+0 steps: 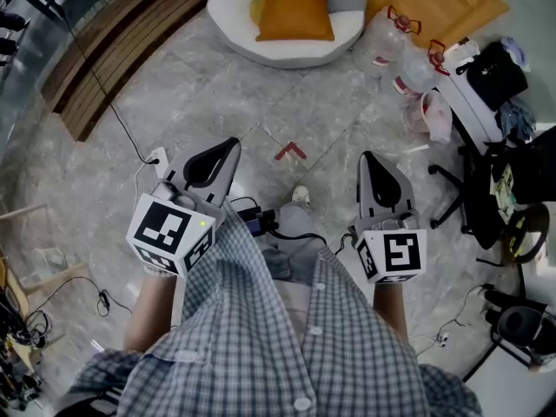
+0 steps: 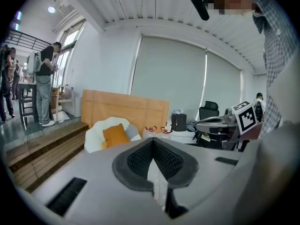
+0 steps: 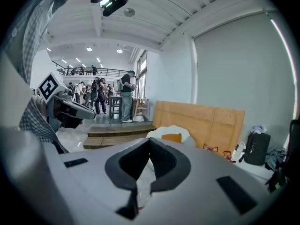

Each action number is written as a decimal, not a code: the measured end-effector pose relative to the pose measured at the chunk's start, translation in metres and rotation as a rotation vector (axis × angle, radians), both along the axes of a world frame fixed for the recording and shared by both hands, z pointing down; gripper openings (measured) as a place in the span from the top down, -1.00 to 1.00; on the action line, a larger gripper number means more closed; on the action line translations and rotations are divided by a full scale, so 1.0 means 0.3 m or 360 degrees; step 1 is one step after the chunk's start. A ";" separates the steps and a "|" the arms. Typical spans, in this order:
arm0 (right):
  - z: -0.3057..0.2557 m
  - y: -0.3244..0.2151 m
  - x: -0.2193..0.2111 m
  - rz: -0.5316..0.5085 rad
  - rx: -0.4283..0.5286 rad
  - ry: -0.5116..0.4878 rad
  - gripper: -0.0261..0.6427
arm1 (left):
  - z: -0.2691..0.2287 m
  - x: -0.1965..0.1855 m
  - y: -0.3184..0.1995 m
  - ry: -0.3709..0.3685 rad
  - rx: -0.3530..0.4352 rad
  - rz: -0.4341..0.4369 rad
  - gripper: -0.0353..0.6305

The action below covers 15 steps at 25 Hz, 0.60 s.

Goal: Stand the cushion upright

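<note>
Left tongs [image 1: 228, 148] and right tongs [image 1: 369, 162] are both pressed together, with nothing between them. The orange cushion [image 1: 294, 5] rests on the white round seat [image 1: 228, 26], well ahead of both tongs.

Likely faults — jaws not spread in time would merely shove the cushion; pinched by one corner, it would probably fold or slump on the soft seat.

Path: a black cable [image 1: 111, 109] lies ahead-left and clear bags [image 1: 408, 63] sit ahead-right beside the seat — both snag hazards.
</note>
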State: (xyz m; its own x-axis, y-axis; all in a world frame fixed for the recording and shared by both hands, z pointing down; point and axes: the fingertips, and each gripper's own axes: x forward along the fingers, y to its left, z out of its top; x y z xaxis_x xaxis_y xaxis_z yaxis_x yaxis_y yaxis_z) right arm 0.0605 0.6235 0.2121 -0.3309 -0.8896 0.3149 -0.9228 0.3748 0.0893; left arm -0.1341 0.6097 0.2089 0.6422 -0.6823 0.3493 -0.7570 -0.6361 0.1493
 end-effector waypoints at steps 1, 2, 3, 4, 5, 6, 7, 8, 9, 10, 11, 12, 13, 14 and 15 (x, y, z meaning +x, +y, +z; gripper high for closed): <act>0.001 -0.012 0.018 -0.0005 0.0000 -0.0003 0.91 | 0.000 0.021 -0.009 0.0000 -0.0001 -0.0003 0.87; 0.002 -0.025 0.037 -0.0011 0.0000 -0.0003 0.91 | 0.001 0.043 -0.019 -0.0001 0.0000 -0.0005 0.87; 0.004 -0.039 0.059 -0.0015 0.0000 -0.0002 0.91 | 0.002 0.067 -0.031 -0.0002 0.0001 -0.0006 0.87; 0.006 -0.053 0.084 -0.0017 -0.0001 -0.0003 0.91 | 0.002 0.093 -0.044 -0.0005 0.0002 -0.0006 0.87; 0.007 -0.068 0.110 -0.0019 -0.0001 -0.0005 0.91 | 0.002 0.119 -0.058 -0.0007 0.0003 -0.0007 0.87; 0.009 -0.082 0.139 -0.0022 -0.0001 -0.0009 0.91 | 0.000 0.146 -0.072 -0.0008 0.0003 -0.0011 0.87; 0.011 -0.095 0.167 -0.0026 -0.0001 -0.0012 0.91 | -0.002 0.174 -0.084 -0.0006 0.0002 -0.0016 0.87; 0.013 -0.107 0.196 -0.0031 -0.0002 -0.0014 0.91 | -0.004 0.201 -0.094 -0.0002 0.0000 -0.0021 0.87; 0.016 -0.117 0.223 -0.0038 -0.0003 -0.0016 0.91 | -0.006 0.227 -0.101 0.0002 -0.0004 -0.0027 0.87; 0.018 -0.126 0.248 -0.0046 -0.0004 -0.0019 0.91 | -0.007 0.254 -0.106 0.0007 -0.0008 -0.0034 0.87; 0.019 -0.136 0.273 -0.0055 -0.0005 -0.0023 0.91 | -0.009 0.280 -0.112 0.0012 -0.0013 -0.0043 0.87; 0.019 -0.147 0.296 -0.0067 -0.0007 -0.0026 0.91 | -0.009 0.307 -0.117 0.0016 -0.0015 -0.0052 0.87; 0.020 -0.159 0.318 -0.0082 -0.0009 -0.0027 0.91 | -0.009 0.335 -0.123 0.0017 -0.0017 -0.0061 0.87; 0.023 -0.171 0.342 -0.0096 -0.0011 -0.0024 0.91 | -0.009 0.363 -0.129 0.0014 -0.0018 -0.0067 0.87; 0.028 -0.181 0.366 -0.0108 -0.0011 -0.0018 0.91 | -0.012 0.392 -0.134 0.0009 -0.0019 -0.0072 0.87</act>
